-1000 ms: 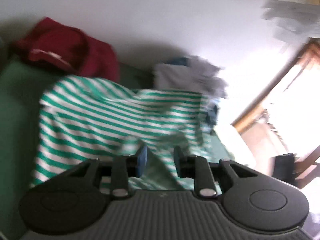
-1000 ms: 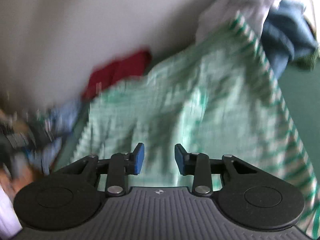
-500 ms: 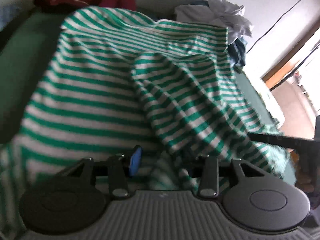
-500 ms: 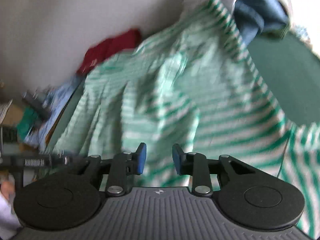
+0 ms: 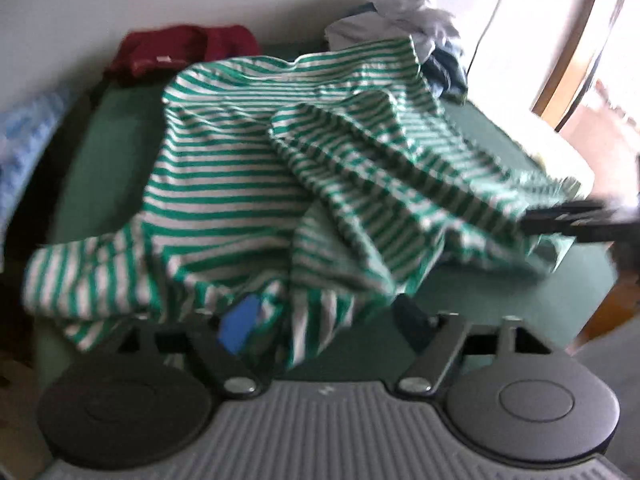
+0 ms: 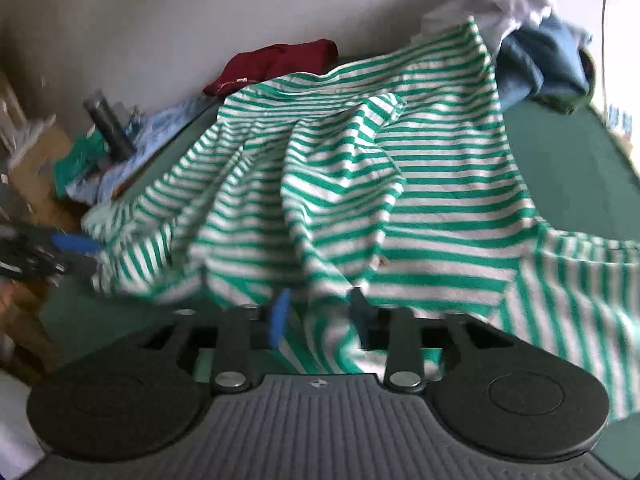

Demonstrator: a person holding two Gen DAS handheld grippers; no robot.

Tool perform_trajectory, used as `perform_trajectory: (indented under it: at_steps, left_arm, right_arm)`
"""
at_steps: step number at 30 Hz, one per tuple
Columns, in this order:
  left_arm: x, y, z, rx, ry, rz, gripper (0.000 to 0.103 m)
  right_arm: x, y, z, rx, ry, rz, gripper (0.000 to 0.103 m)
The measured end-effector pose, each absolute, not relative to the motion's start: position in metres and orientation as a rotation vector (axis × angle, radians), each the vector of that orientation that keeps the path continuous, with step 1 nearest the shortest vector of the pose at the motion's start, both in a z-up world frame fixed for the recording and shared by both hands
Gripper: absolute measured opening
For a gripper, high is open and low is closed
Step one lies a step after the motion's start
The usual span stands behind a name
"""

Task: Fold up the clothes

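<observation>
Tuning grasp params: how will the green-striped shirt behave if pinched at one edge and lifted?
The striped shirt is probably floppy: it lies in soft folds and ridges on the green surface, so it should drape and trail. It looks thin, likely light. With the other clothes touching its far corner, it may drag them.

The left gripper point(image 5: 324, 316) and right gripper point(image 6: 320, 312) jaws are opening; the striped shirt point(image 5: 240, 184), gathered earlier, now spreads toward twelve o'clock.

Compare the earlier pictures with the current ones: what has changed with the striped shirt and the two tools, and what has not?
Both tools, the left tool and the right tool, are opening, with striped shirt fabric loose between their fingers. The shirt now lies more spread on the green surface. The red garment and the clothes pile stayed put.
</observation>
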State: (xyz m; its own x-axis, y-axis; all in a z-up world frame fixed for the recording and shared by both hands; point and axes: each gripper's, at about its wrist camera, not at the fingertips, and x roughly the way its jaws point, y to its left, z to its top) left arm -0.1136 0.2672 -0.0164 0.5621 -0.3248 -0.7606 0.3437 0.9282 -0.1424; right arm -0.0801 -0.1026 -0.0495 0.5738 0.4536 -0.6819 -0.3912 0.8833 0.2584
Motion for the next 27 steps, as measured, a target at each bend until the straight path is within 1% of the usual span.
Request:
perform_trajectory:
  at_steps: [1, 2, 5, 7, 8, 9, 10, 11, 12, 13, 18, 19, 21, 23, 24, 26, 27]
  left_arm:
    - [-0.118, 0.266, -0.019, 0.040, 0.892, -0.375, 0.081]
    - [-0.122, 0.264, -0.022, 0.056, 0.892, -0.356, 0.081]
    - [-0.118, 0.261, -0.034, 0.079, 0.862, -0.291, 0.080]
    - [-0.110, 0.257, -0.045, 0.104, 0.869, -0.259, 0.074]
    - [-0.106, 0.255, -0.052, 0.122, 0.883, -0.248, 0.063]
    - [-0.103, 0.254, -0.056, 0.147, 0.894, -0.238, 0.044]
    - [-0.101, 0.253, -0.059, 0.170, 0.903, -0.229, 0.044]
    - [-0.102, 0.255, -0.058, 0.171, 0.893, -0.229, 0.036]
    - [-0.102, 0.257, -0.056, 0.170, 0.895, -0.234, 0.027]
    - [-0.105, 0.260, -0.053, 0.187, 0.905, -0.237, 0.026]
    - [-0.119, 0.275, -0.043, 0.268, 0.959, -0.253, 0.026]
    - [-0.118, 0.277, -0.044, 0.261, 0.965, -0.246, 0.026]
    - [-0.116, 0.271, -0.046, 0.275, 0.970, -0.243, 0.026]
    - [-0.117, 0.262, -0.048, 0.313, 0.970, -0.243, 0.028]
    - [-0.121, 0.258, -0.048, 0.349, 0.962, -0.243, 0.031]
    - [-0.126, 0.258, -0.044, 0.363, 0.952, -0.236, 0.034]
    - [-0.127, 0.260, -0.042, 0.345, 0.951, -0.227, 0.035]
  right_arm:
    - [-0.087, -0.107, -0.050, 0.053, 0.810, 0.494, 0.062]
    - [-0.091, -0.115, -0.051, 0.032, 0.808, 0.495, 0.065]
    - [-0.098, -0.126, -0.060, -0.028, 0.801, 0.488, 0.065]
    - [-0.095, -0.130, -0.067, -0.027, 0.789, 0.465, 0.065]
    - [-0.095, -0.131, -0.071, -0.024, 0.784, 0.456, 0.065]
    - [-0.095, -0.133, -0.074, -0.020, 0.779, 0.447, 0.064]
    - [-0.094, -0.133, -0.078, -0.022, 0.782, 0.444, 0.059]
    - [-0.094, -0.134, -0.079, -0.029, 0.788, 0.456, 0.051]
    - [-0.093, -0.134, -0.081, -0.036, 0.794, 0.469, 0.030]
    - [-0.093, -0.140, -0.077, -0.047, 0.805, 0.488, 0.006]
    - [-0.095, -0.168, -0.056, -0.101, 0.863, 0.584, 0.005]
    - [-0.093, -0.171, -0.057, -0.110, 0.869, 0.561, 0.000]
    - [-0.088, -0.176, -0.064, -0.128, 0.897, 0.511, 0.000]
    - [-0.090, -0.173, -0.065, -0.106, 0.906, 0.513, 0.005]
    - [-0.090, -0.171, -0.066, -0.095, 0.910, 0.514, 0.008]
    - [-0.097, -0.172, -0.054, -0.024, 0.837, 0.538, 0.014]
    - [-0.098, -0.172, -0.048, 0.013, 0.810, 0.560, 0.027]
